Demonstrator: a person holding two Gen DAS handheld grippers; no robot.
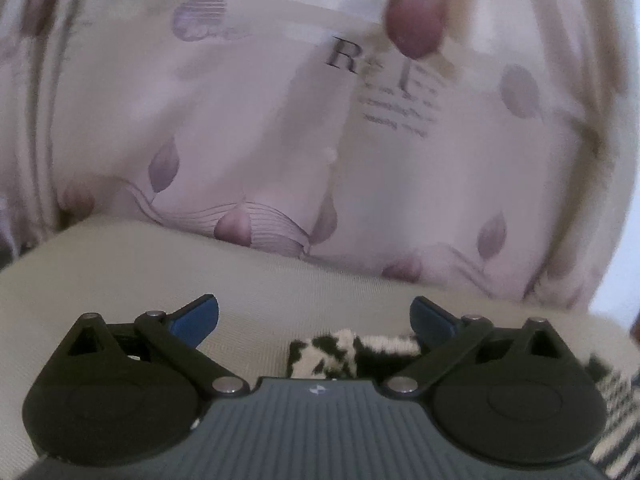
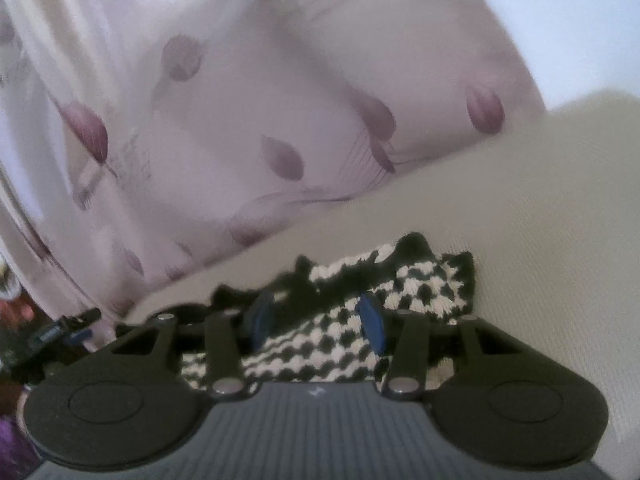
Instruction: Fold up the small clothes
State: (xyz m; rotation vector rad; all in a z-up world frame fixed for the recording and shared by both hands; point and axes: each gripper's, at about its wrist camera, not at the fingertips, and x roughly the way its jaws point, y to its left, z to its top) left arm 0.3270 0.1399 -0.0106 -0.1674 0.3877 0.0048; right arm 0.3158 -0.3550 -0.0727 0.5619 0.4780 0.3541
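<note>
A pale pink curtain (image 1: 248,128) printed with mauve tulips and thin curved lines hangs behind a cream ribbed surface (image 1: 120,280). Dark lettering (image 1: 384,80), blurred, shows through the cloth. In the right wrist view the same curtain (image 2: 280,92) slants across, with dim clutter (image 2: 36,332) low at the left edge and a white wall (image 2: 560,20) upper right.
</note>
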